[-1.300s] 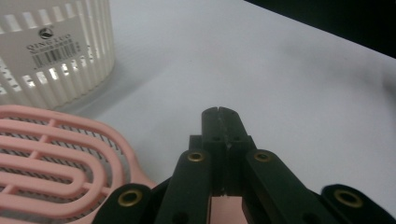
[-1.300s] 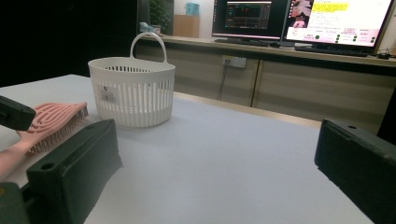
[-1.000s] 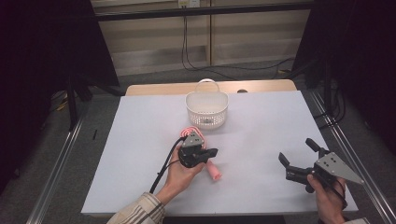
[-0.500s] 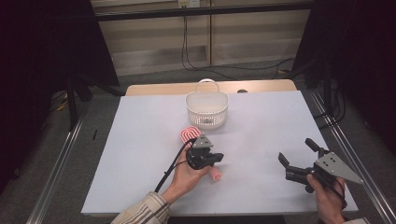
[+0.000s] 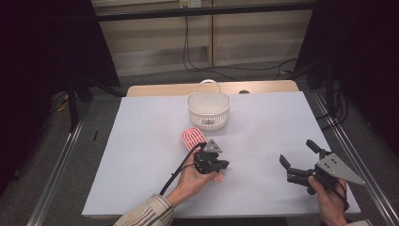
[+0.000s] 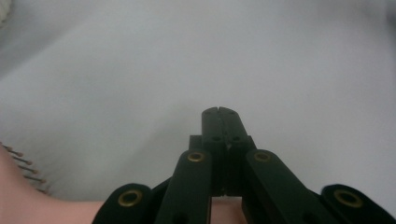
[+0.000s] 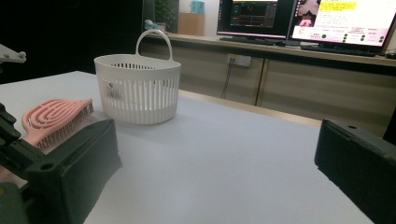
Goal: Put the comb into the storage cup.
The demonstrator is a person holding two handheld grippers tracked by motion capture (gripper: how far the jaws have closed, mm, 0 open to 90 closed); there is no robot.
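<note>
The pink hairbrush (image 5: 194, 139) lies on the white table (image 5: 141, 155) in the high view, just in front of the white basket (image 5: 208, 110), its head toward the basket and its handle running under my left gripper (image 5: 217, 165). Beyond the table's far edge I see a wooden strip, pale cabinet fronts with hanging cables, and dark curtains on both sides. Compared with a second ago, my left hand (image 5: 193, 181) has slid the gripper rightward and a little nearer along the handle, while my right gripper (image 5: 296, 157) sits where it was. My left forearm comes in from the bottom edge in a striped sleeve, palm cupped under the gripper; my right hand (image 5: 329, 197) holds its gripper low by the table's right edge. In the left gripper view, my jaws are pressed together, tips meeting over bare white tabletop, nothing between them; brush bristles show at the left edge. In the right gripper view, my jaws stand wide apart and empty, looking level across the table at the hairbrush (image 7: 53, 119), the basket (image 7: 137, 91) and lit monitors (image 7: 299, 18) on a counter behind.
</note>
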